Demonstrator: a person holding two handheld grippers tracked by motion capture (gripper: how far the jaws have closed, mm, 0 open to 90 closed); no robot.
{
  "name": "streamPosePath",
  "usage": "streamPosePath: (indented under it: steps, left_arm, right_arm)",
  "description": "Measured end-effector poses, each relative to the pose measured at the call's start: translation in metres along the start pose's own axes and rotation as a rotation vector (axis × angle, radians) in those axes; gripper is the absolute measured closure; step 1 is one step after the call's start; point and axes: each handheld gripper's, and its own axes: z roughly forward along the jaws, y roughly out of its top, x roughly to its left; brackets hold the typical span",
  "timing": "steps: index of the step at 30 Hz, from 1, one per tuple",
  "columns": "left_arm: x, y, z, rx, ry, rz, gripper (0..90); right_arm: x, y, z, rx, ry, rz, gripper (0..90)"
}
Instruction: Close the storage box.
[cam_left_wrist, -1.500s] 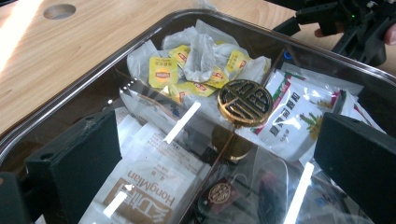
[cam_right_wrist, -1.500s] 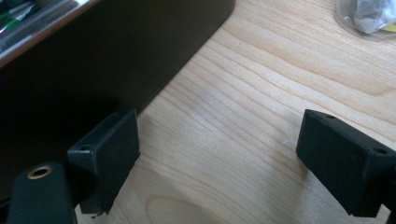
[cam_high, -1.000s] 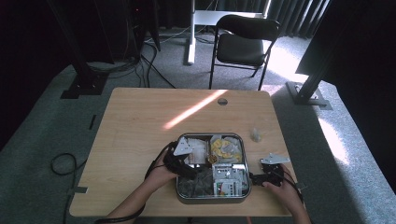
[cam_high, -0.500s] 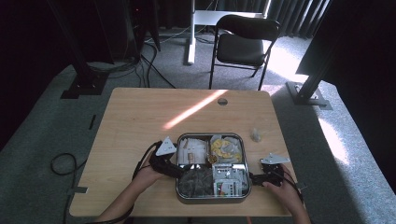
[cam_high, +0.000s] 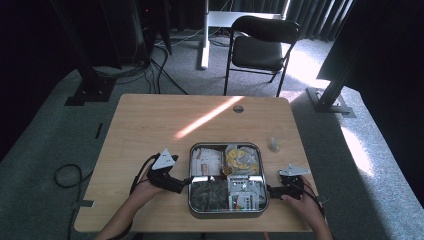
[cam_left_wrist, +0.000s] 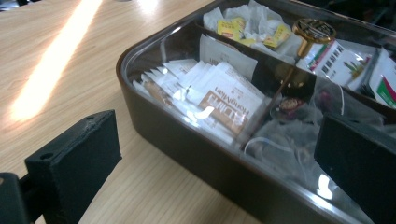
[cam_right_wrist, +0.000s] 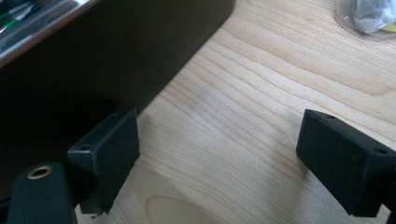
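Observation:
A dark rounded box with a clear lid and a gold knob lies near the table's front edge. Its four compartments hold tea bags and sachets. My left gripper rests on the table just left of the box, open, its jaws pointing at the box's left wall. In the left gripper view the box wall, white sachets and the knob lie ahead of my open left gripper. My right gripper sits open at the box's right side. In the right gripper view my right gripper straddles bare wood beside the box wall.
A small clear plastic packet lies on the table behind the right gripper and appears as the clear packet in the right gripper view. A black chair stands beyond the table's far edge. A sunlight streak crosses the wood.
My left gripper has moved left, from above the box's rear left compartment to the table beside the box. The right gripper and the box have stayed put.

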Motion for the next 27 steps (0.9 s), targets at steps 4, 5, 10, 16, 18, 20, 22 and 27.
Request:
streamPosePath:
  steps: [4,5,10,16,18,20,22,27]
  left_arm:
    - [0.009,-0.010,-0.007,0.000,0.015,-0.023,0.6]
    - [0.011,-0.012,-0.009,-0.003,0.012,-0.026,0.6]
    - [0.019,-0.028,-0.016,0.007,0.008,-0.028,0.6]
    - [0.025,-0.045,-0.022,0.032,0.009,-0.045,0.6]
    - [0.026,-0.049,-0.023,0.040,-0.001,-0.044,0.6]
    - [0.027,-0.052,-0.024,0.054,0.003,-0.039,0.6]
    - [0.027,-0.055,-0.025,0.054,0.003,-0.040,0.6]
    - [0.026,-0.061,-0.027,0.101,-0.022,-0.025,0.6]
  right_arm:
    - [0.000,0.000,0.000,0.000,0.000,0.000,12.6]
    - [0.000,0.000,0.000,0.000,0.000,0.000,12.6]
    - [0.000,0.000,0.000,0.000,0.000,0.000,12.6]
    - [0.000,0.000,0.000,0.000,0.000,0.000,12.6]
    - [0.000,0.000,0.000,0.000,0.000,0.000,12.6]
    - [0.000,0.000,0.000,0.000,0.000,0.000,12.6]
    - [0.000,0.000,0.000,0.000,0.000,0.000,12.6]
    - [0.000,0.000,0.000,0.000,0.000,0.000,12.6]
